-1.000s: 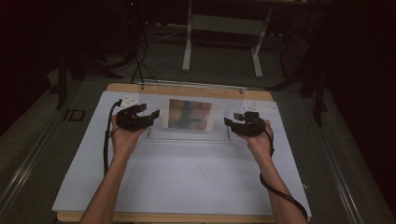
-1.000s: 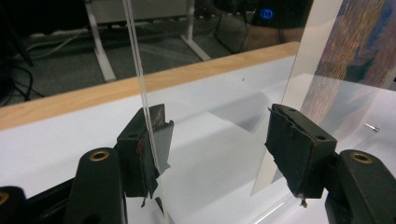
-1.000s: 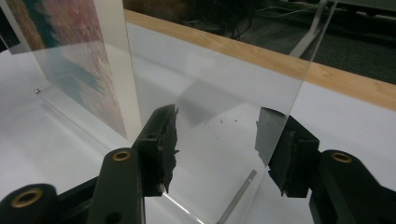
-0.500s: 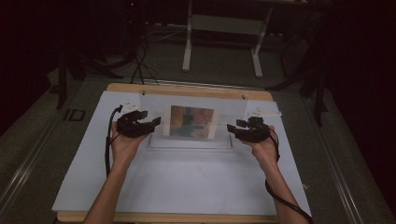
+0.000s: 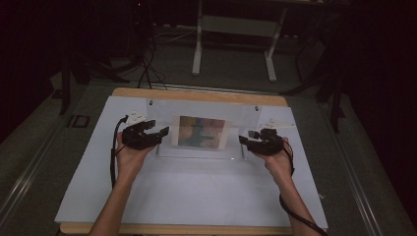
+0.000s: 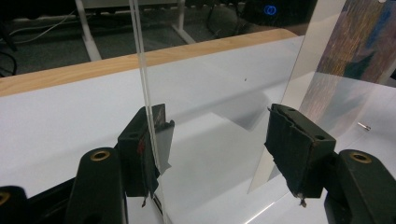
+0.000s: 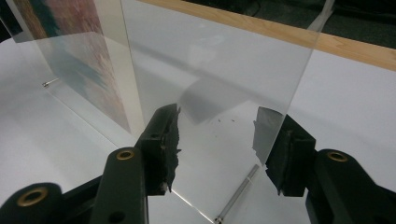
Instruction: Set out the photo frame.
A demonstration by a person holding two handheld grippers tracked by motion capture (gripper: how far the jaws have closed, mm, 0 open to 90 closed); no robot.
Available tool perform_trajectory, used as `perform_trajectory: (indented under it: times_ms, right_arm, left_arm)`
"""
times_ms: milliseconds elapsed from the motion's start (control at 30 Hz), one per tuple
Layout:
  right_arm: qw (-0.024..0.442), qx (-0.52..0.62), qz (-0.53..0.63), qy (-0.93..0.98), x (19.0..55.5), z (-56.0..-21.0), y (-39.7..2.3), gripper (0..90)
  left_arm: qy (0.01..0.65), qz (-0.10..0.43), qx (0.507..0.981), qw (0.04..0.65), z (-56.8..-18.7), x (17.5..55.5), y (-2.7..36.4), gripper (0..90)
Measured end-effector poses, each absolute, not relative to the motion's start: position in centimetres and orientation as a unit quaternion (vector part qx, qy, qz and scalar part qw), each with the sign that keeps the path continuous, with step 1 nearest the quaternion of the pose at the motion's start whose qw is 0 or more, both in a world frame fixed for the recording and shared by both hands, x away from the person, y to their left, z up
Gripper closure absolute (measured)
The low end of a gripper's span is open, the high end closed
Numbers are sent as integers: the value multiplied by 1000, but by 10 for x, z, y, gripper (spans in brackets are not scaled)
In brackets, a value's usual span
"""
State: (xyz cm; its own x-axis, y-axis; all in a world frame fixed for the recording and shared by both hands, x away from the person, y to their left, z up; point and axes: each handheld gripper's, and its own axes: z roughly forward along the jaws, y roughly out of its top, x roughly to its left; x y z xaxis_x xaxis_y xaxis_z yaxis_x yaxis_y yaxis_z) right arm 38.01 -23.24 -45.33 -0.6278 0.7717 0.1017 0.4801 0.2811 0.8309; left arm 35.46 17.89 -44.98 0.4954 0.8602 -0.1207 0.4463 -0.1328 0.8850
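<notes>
Upright near the far edge of the bench point(image 5: 196, 196) stands a clear acrylic frame point(image 5: 201, 110) holding a colourful picture point(image 5: 201, 132). Left of the picture, the left gripper point(image 5: 162, 132) has its fingers point(image 6: 144, 149) spread astride the frame's side edge. Right of it, the right gripper point(image 5: 244, 141) likewise has spread fingers point(image 7: 161, 144) around the opposite edge.

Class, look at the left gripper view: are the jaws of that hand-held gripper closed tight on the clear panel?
No: the left hand-held gripper has its jaws wide apart, with the clear panel's edge beside one jaw only.
</notes>
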Motion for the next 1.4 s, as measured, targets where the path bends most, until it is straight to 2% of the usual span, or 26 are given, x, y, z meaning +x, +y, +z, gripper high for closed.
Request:
perform_trajectory:
  times_ms: [700,1100,1400]
  right_arm:
    - [163,391,455,783,383,-456,-234,478]
    - [182,391,454,780,370,-453,-237,433]
    - [187,404,468,764,351,-452,-259,410]
  left_arm:
    - [458,209,718,481,-452,351,181,373]
    - [466,213,701,496,-452,340,196,356]
    - [479,229,685,498,-453,319,214,356]
